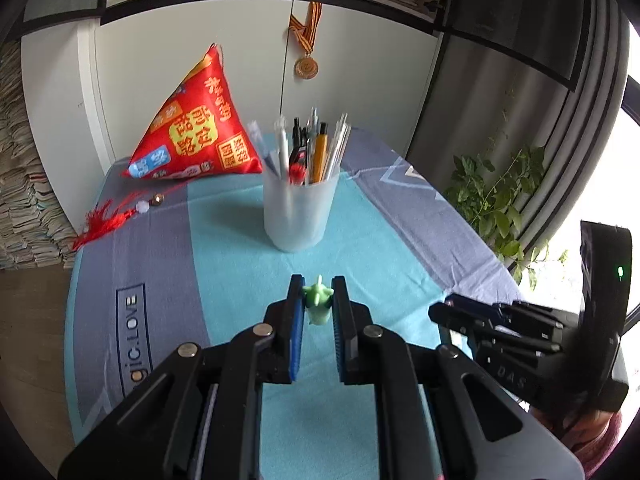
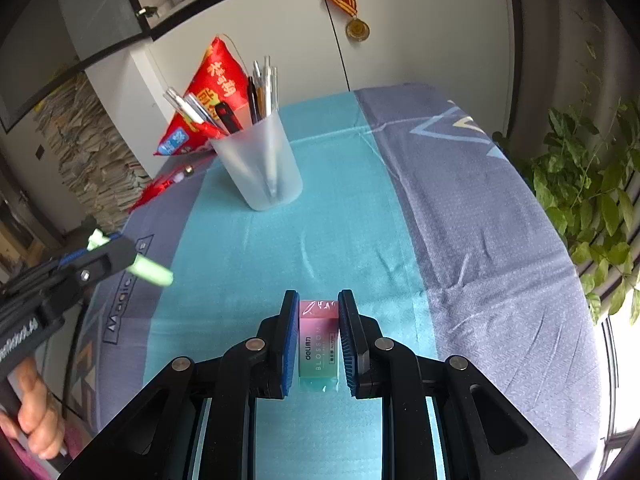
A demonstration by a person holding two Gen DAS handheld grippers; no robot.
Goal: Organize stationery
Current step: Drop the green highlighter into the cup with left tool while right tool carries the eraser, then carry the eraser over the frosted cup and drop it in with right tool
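Observation:
My left gripper is shut on a pale green pen with a spiky green topper, held above the cloth; in the right wrist view the same green pen sticks out of the left gripper at the left edge. My right gripper is shut on a pink-to-teal eraser in its wrapper. A frosted pen cup with several pens stands on the table ahead of both grippers, also seen as the pen cup in the right wrist view.
A red pyramid-shaped cushion with a red tassel sits behind and left of the cup. The table wears a teal and grey-blue cloth. A leafy plant stands past the right edge. White cabinet doors with a hanging medal rise behind.

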